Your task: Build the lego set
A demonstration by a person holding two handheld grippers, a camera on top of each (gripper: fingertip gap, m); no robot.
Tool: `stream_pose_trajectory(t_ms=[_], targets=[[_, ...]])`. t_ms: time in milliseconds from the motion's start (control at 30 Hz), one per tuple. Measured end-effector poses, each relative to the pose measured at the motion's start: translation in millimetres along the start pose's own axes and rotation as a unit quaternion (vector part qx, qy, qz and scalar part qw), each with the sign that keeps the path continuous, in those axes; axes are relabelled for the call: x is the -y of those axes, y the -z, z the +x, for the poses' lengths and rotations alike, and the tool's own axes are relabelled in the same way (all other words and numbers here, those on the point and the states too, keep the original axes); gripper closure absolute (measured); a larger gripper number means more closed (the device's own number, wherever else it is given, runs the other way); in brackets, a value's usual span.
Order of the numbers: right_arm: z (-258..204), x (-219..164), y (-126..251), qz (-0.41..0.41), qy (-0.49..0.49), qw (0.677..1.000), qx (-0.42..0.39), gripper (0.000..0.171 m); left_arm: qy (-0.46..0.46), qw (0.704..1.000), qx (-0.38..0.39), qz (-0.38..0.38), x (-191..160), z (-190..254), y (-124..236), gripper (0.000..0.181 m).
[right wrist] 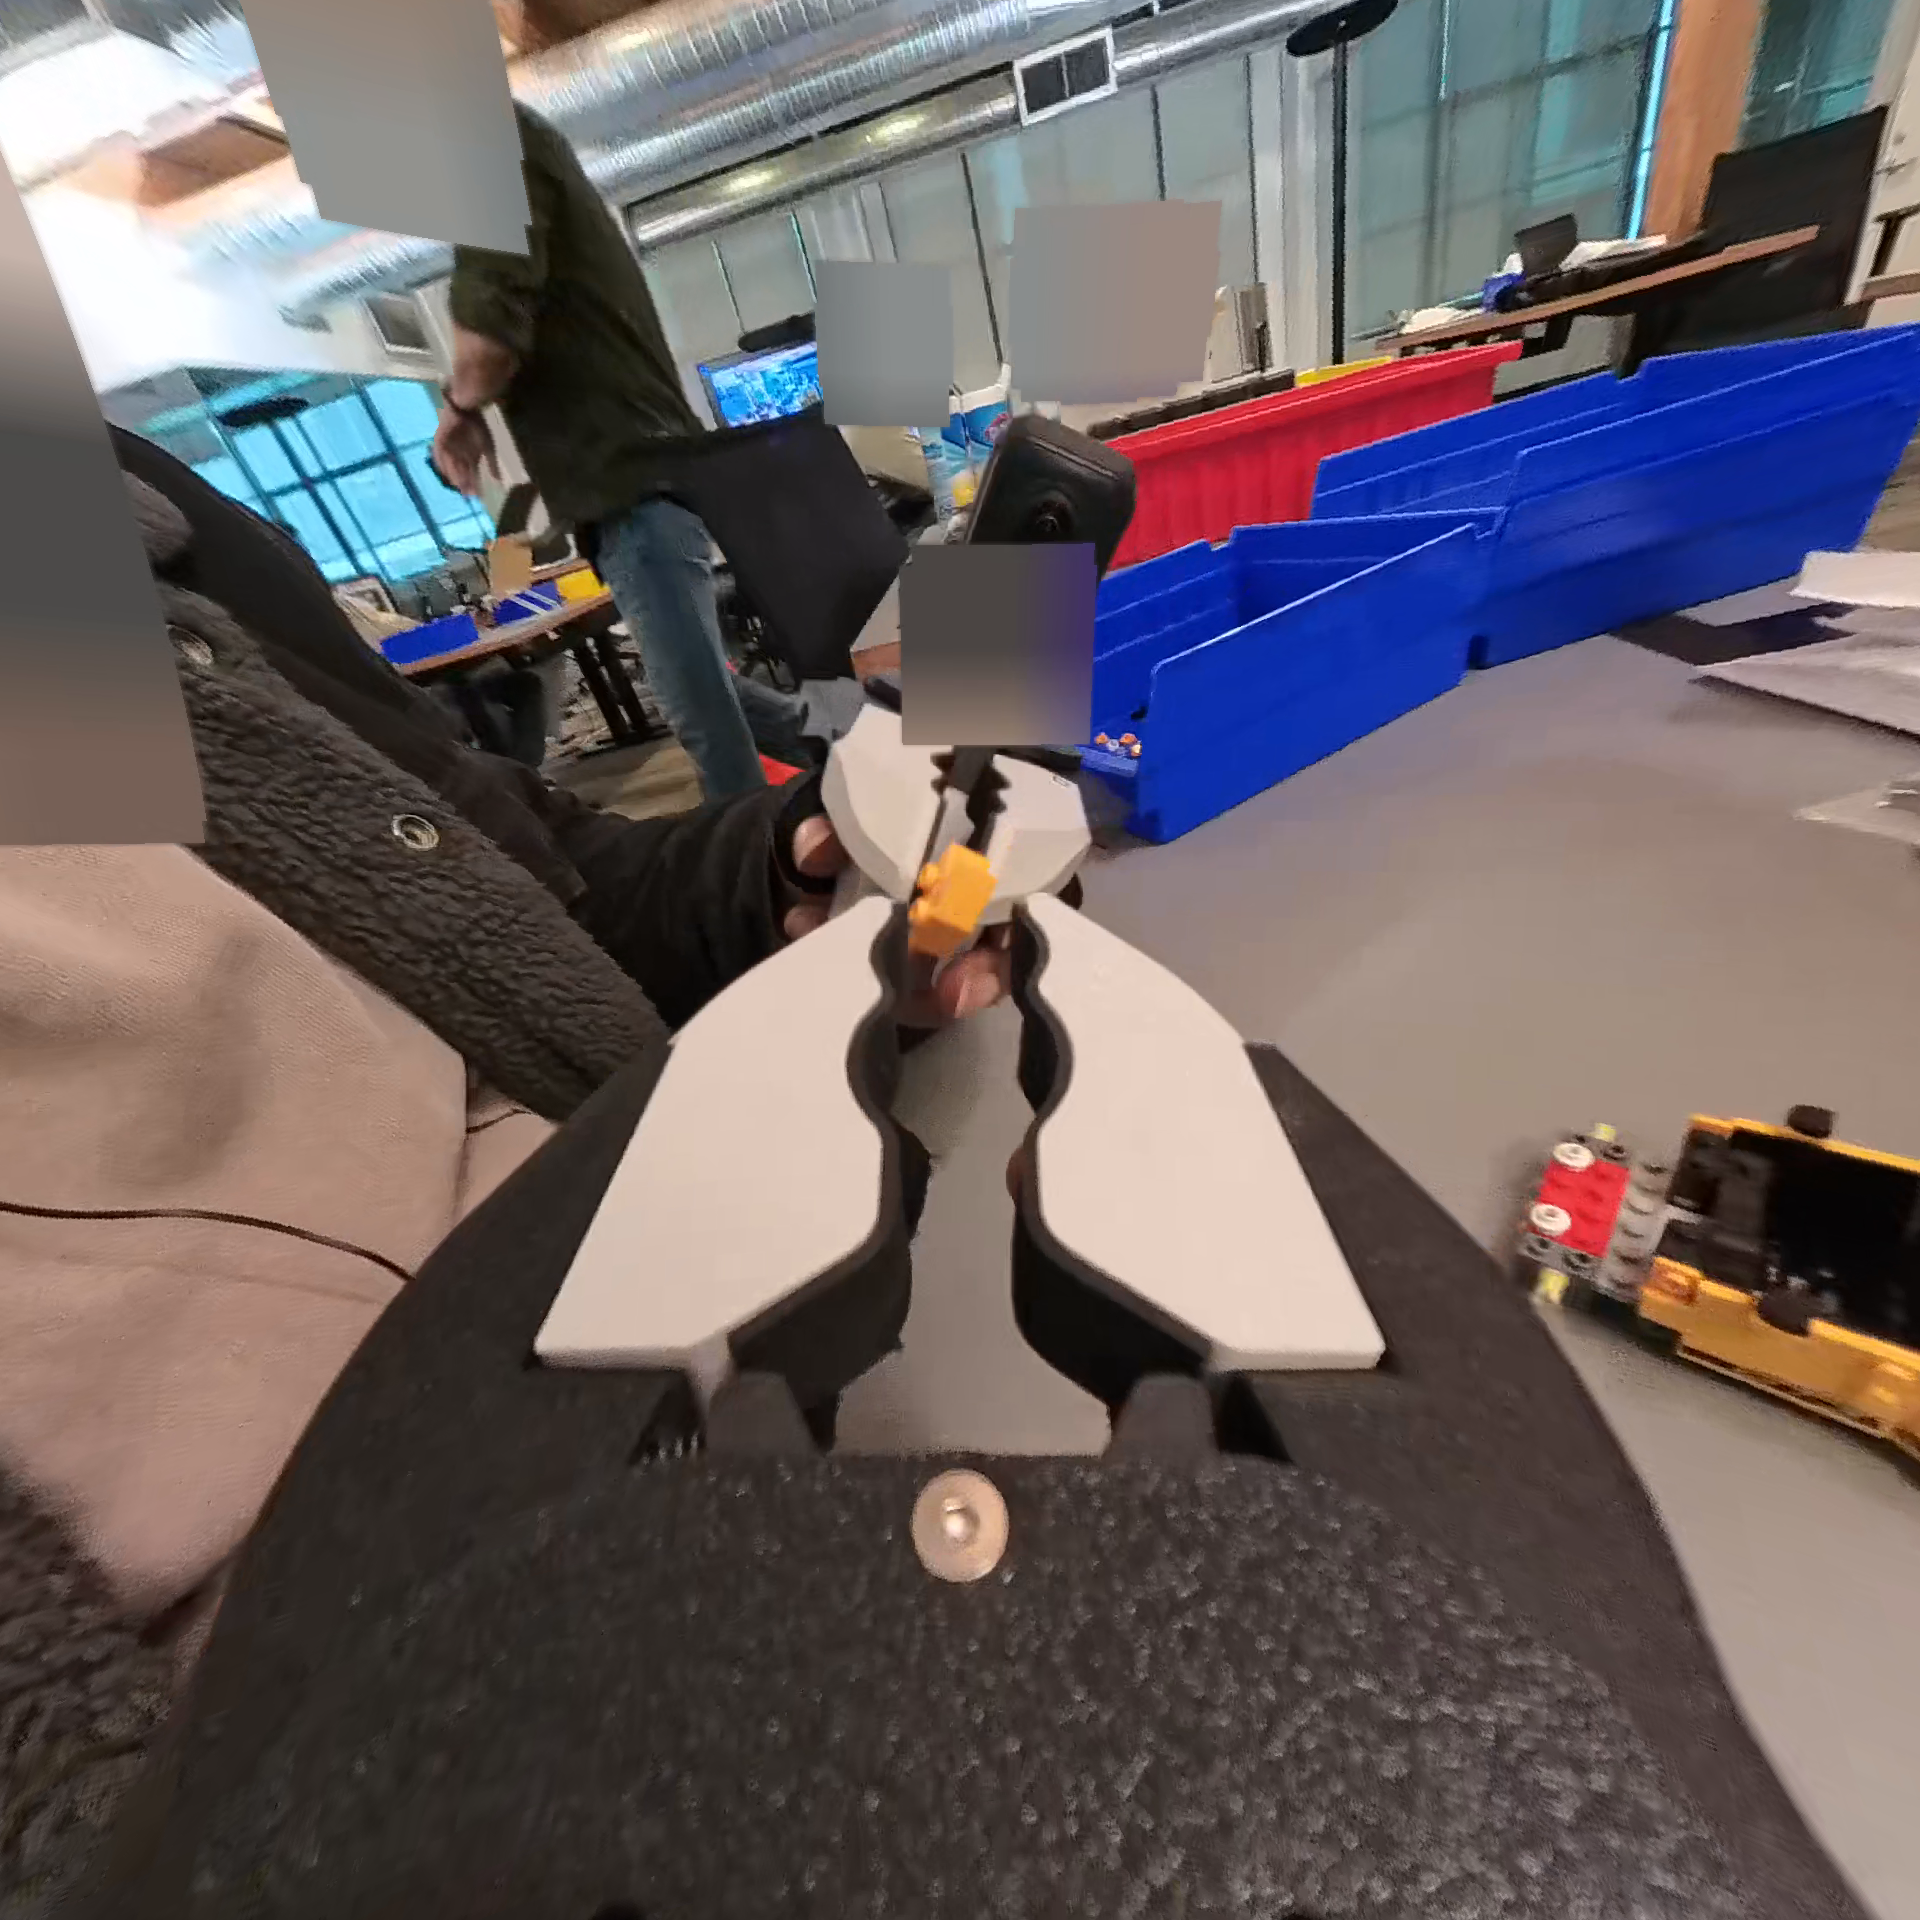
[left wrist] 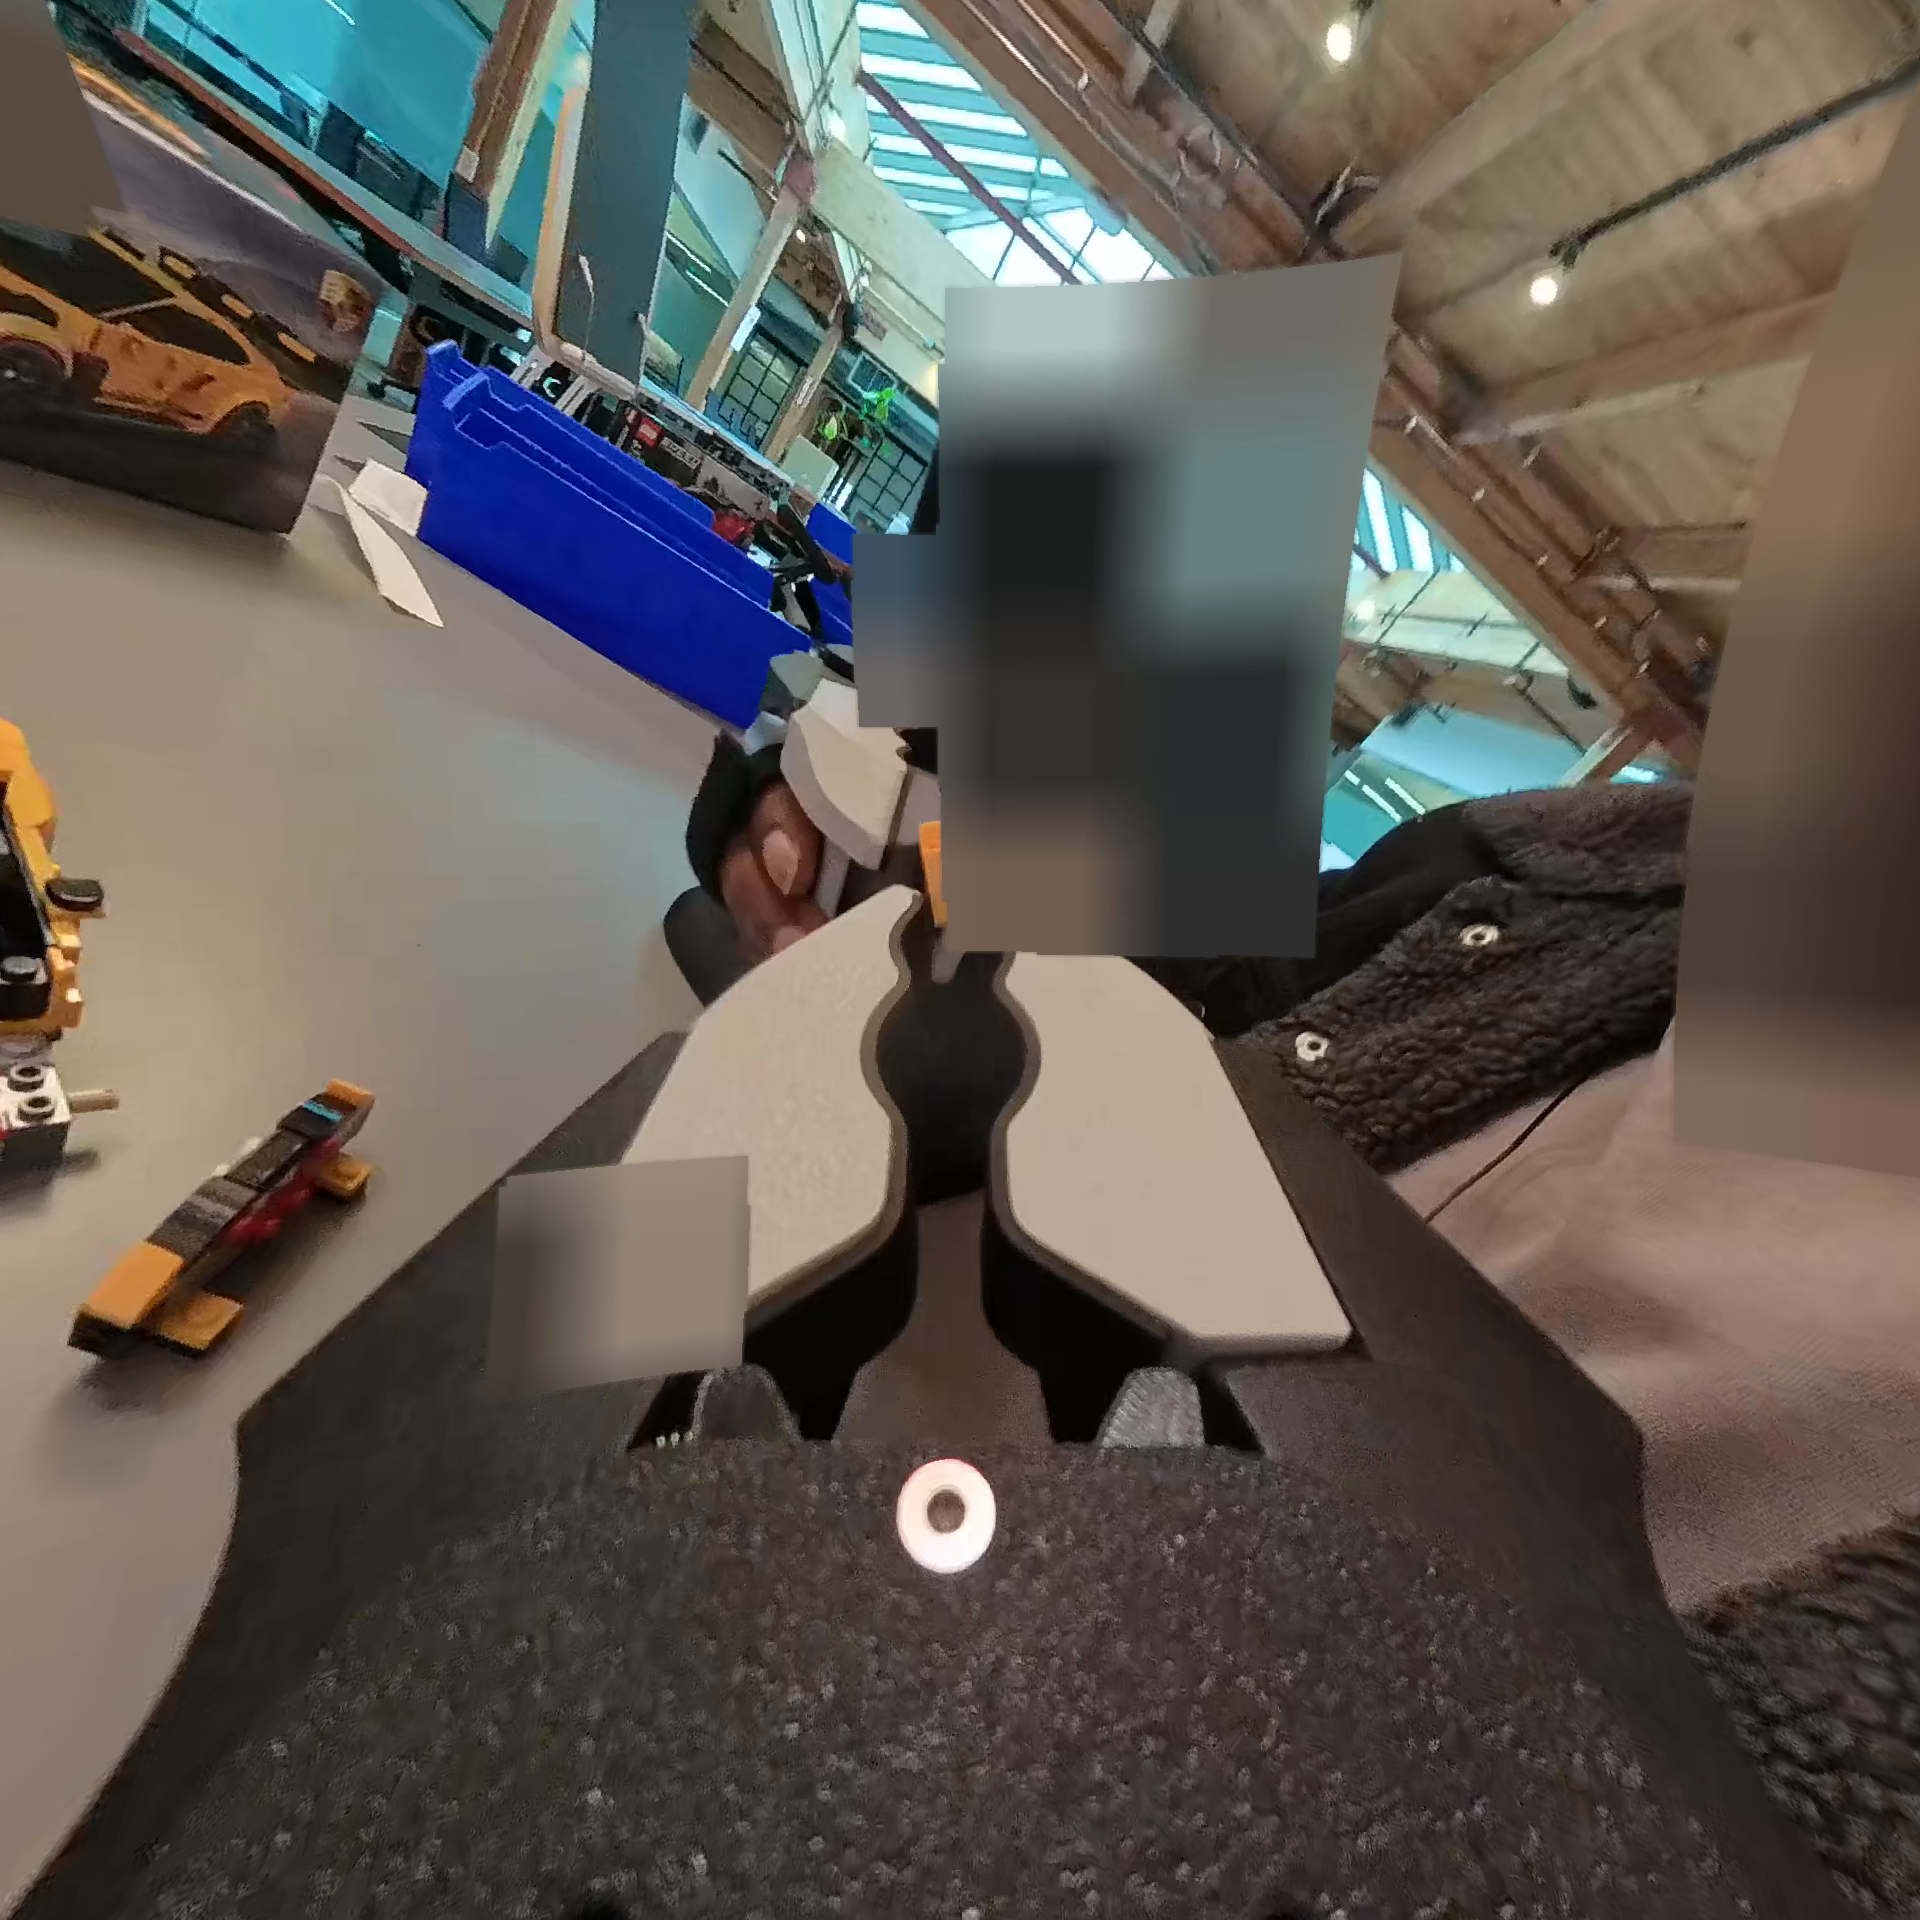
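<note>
My left gripper [left wrist: 930, 925] is shut on a small orange brick [left wrist: 932, 873] at its fingertips, held above the grey table [left wrist: 364, 831]. In the right wrist view the left gripper [right wrist: 961, 831] faces me with the orange brick [right wrist: 951, 899] at its tip. My right gripper [right wrist: 961, 920] is open, its fingertips on either side of that brick; whether they touch it I cannot tell. The right gripper [left wrist: 842, 779] also shows in the left wrist view, partly blurred. The yellow and black Lego car body [right wrist: 1766, 1268] lies on the table to the right. A black, orange and red strip sub-assembly [left wrist: 229, 1216] lies nearby.
Blue bins [right wrist: 1455, 561] and a red bin [right wrist: 1299, 447] stand along the table's far side. The set's box [left wrist: 156, 364] stands at the back left. Papers [right wrist: 1849, 644] lie at the far right. A person [right wrist: 582, 364] stands behind. The operator's dark jacket [right wrist: 416, 831] is close by. My left and right fingertips are right by each other.
</note>
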State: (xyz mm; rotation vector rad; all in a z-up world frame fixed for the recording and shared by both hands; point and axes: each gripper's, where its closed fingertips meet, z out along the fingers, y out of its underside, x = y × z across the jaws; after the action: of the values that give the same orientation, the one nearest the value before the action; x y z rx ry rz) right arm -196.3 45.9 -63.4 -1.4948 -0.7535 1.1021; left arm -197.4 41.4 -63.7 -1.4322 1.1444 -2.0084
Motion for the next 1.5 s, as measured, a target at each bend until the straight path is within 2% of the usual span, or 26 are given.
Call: stream_pose_trajectory(t_ms=[67,267,333,400,433,500,567,700,800,1033,1133,1200,1367,1500], targets=[[-3.7,-1.0,-0.5,-0.004,-0.003,1.000,0.012,0.159,-0.013,1.000,0.001,-0.001,-0.8,1.1,-1.4,0.173],[-6.7,-5.6,2.0,-0.020,0.035,0.999,0.017,0.160,-0.021,1.000,-0.001,-0.022,-6.6,1.7,-3.4,0.173],[-0.8,-9.9,3.9,-0.043,0.062,0.997,-0.003,0.160,-0.028,0.999,0.019,-0.041,-8.2,-4.9,-1.5,0.173],[17.2,-18.5,13.0,-0.089,0.094,0.990,-0.052,0.160,-0.071,0.993,0.075,-0.061,-1.6,-20.3,9.7,0.163],[29.2,-32.3,19.9,-0.141,0.105,0.981,-0.077,0.160,-0.102,0.984,0.121,-0.080,1.8,-33.6,18.8,0.164],[60.2,-64.2,36.5,-0.243,0.124,0.951,-0.143,0.160,-0.159,0.952,0.214,-0.151,0.6,-66.6,40.0,0.164],[66.7,-87.2,40.4,-0.291,0.110,0.940,-0.140,0.160,-0.185,0.924,0.257,-0.212,-6.6,-92.0,54.1,0.163],[73.0,-106.0,35.8,-0.336,0.131,0.921,-0.148,0.160,-0.158,0.924,0.229,-0.263,-27.9,-116.3,50.2,0.160],[76.6,-108.8,34.7,-0.344,0.131,0.918,-0.148,0.160,-0.164,0.912,0.205,-0.314,-46.5,-127.0,43.9,0.154],[80.1,-122.4,28.9,-0.391,0.159,0.900,-0.104,0.160,-0.215,0.887,0.185,-0.365,-47.7,-139.9,26.1,0.148],[82.7,-125.5,31.0,-0.415,0.181,0.886,-0.095,0.160,-0.234,0.876,0.178,-0.382,-53.1,-142.4,19.9,0.155],[82.4,-127.1,31.5,-0.423,0.191,0.881,-0.094,0.160,-0.256,0.866,0.179,-0.390,-57.8,-144.6,22.1,0.170],[82.2,-127.4,32.4,-0.426,0.205,0.875,-0.103,0.158,-0.262,0.867,0.180,-0.384,-56.9,-143.1,27.7,0.171],[80.6,-125.7,33.1,-0.413,0.184,0.887,-0.097,0.148,-0.264,0.868,0.166,-0.387,-58.8,-139.8,31.4,0.171]])
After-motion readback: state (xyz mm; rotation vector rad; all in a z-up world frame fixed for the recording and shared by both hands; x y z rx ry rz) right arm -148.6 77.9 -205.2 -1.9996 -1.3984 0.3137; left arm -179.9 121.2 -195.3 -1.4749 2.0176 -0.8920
